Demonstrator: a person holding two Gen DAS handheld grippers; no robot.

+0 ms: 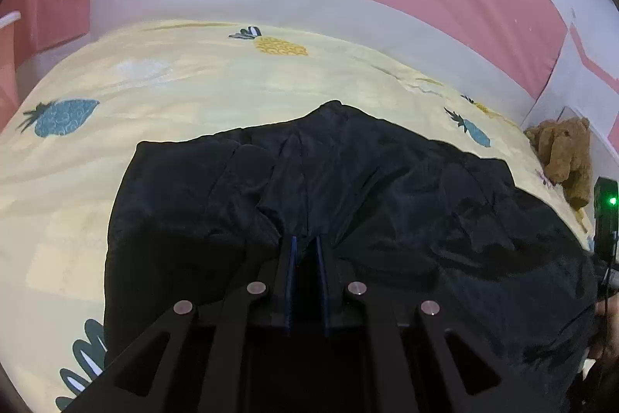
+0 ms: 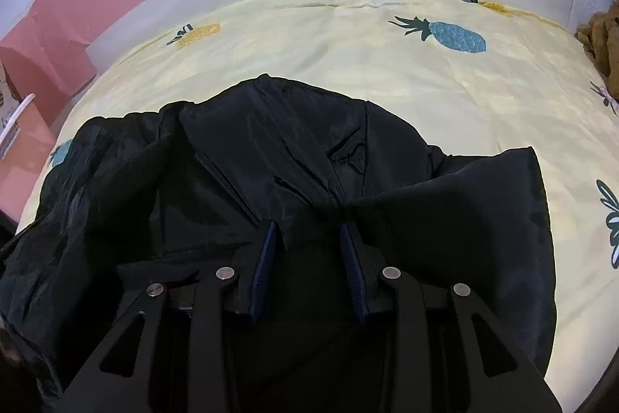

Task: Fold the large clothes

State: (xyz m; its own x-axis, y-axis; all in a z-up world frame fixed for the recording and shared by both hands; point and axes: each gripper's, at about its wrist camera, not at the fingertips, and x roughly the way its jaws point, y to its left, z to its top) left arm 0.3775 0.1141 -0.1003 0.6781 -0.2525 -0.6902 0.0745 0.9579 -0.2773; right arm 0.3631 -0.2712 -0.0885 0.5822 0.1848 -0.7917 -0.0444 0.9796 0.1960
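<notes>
Fold step under way on a black garment (image 1: 387,204), a large jacket-like piece lying crumpled across the pineapple-print bed cover (image 1: 193,84). Left claw (image 1: 305,246) is pinched together on a ridge of the black fabric, which bunches between its blue pads. Right claw (image 2: 309,235) stands part open; a fold of cloth lies between its fingers, but whether the pads press on it cannot be told. Judged next move: carry the gripped edge over the garment's body and lay it flat, both claws travelling together to keep the edge straight. Far edge of the garment sits mid-bed, with open cover beyond it up to the white headboard (image 1: 271,2). A brown plush toy (image 1: 565,153) limits room on the right.
</notes>
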